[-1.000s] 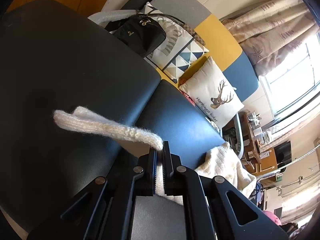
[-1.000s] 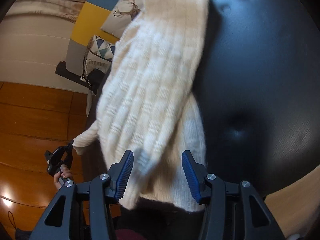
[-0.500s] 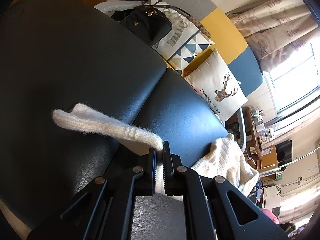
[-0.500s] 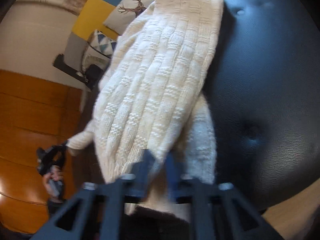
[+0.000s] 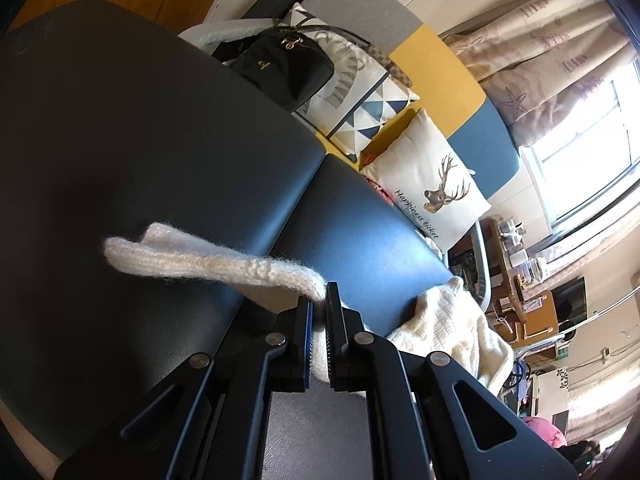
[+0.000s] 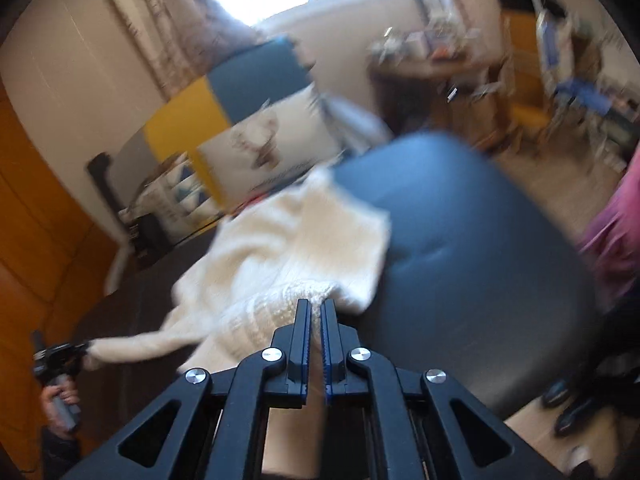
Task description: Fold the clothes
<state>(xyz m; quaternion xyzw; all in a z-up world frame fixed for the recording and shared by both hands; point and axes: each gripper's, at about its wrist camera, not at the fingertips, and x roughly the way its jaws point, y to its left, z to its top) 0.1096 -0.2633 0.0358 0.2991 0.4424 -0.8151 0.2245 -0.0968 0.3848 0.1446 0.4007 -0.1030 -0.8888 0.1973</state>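
- A cream knitted sweater [image 6: 304,240], ribbed in blocks, lies bunched across the dark padded surface [image 6: 480,272].
- One sleeve [image 5: 208,256] stretches off sideways, its cuff pinched in the left hand-held gripper [image 5: 319,312].
- A thick fold of the body near its edge is clamped in the right hand-held gripper [image 6: 315,308] and raised; the view is blurred.

The left gripper [image 5: 318,312] is a matte black plastic tool: two flat black fingers [image 5: 337,320] lined with blue ribbed pads, carried on angular black link arms with triangular cut-outs and round silver pivot screws. The right gripper [image 6: 316,312] is built the same way, with the same blue-edged black fingers [image 6: 301,324], silver screw heads and open triangular frames. Seen small from the right wrist, the hand [image 6: 60,400] grips a grey handle, below it a dark sleeve.
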